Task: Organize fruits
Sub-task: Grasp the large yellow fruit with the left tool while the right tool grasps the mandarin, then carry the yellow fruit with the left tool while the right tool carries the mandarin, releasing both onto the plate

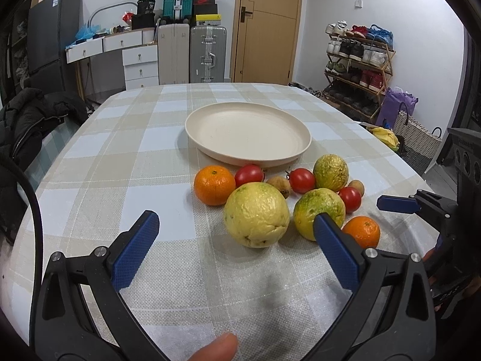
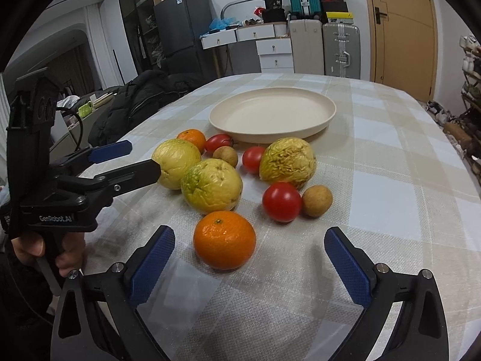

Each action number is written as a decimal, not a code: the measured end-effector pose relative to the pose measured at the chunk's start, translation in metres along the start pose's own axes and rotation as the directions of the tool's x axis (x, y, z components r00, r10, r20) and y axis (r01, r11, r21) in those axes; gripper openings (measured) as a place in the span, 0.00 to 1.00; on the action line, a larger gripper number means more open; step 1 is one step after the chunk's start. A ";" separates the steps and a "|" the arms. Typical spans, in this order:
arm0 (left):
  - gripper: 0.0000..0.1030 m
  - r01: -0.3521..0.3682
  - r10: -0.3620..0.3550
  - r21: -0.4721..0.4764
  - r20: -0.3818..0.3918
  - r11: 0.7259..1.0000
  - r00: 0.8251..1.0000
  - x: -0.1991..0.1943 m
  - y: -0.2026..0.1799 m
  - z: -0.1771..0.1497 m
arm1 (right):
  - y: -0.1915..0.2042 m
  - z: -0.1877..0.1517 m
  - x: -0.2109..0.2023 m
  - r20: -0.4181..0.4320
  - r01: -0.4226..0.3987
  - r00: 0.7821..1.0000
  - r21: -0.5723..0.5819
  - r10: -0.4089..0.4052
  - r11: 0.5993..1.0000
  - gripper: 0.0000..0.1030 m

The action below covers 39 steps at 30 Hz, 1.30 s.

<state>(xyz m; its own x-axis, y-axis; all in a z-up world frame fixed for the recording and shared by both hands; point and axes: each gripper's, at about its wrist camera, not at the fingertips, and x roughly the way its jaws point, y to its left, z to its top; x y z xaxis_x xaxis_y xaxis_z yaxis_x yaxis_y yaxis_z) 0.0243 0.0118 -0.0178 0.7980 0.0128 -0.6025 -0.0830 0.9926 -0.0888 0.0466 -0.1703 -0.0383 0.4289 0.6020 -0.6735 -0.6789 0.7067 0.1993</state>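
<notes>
A cream plate [image 1: 210, 114] [image 2: 324, 102] stands empty on the checked tablecloth. In front of it lies a cluster of fruit: three wrinkled yellow-green fruits, the nearest to the left gripper [image 1: 255, 213] [image 2: 176, 162], two oranges [image 1: 214, 184] [image 2: 224, 239], three red tomatoes [image 2: 281, 201] and small brown fruits [image 2: 317, 200]. My left gripper [image 1: 236, 225] is open, just short of the big yellow fruit, and also shows in the right wrist view [image 2: 141, 158]. My right gripper [image 2: 249, 243] is open, its fingers either side of the near orange, not touching.
The table [image 2: 390, 150] has checked cloth free to the left and right of the fruit. A black jacket [image 1: 30, 117] lies off the left edge. Suitcases, drawers, a door and a shoe rack [image 1: 357, 60] stand behind.
</notes>
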 end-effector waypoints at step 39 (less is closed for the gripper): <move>0.49 0.069 -0.069 0.009 0.026 0.998 0.997 -0.004 -0.007 0.017 | 0.001 0.015 -0.018 0.093 -0.006 0.996 -0.037 0.010 0.999 0.41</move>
<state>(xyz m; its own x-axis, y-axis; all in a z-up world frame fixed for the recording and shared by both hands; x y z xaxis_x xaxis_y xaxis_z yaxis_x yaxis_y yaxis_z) 0.0312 0.0071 -0.0015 0.8171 -0.0530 -0.5741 -0.0221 0.9922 -0.1230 0.0467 -0.1749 -0.0153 0.4760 0.6408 -0.6023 -0.7032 0.6886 0.1769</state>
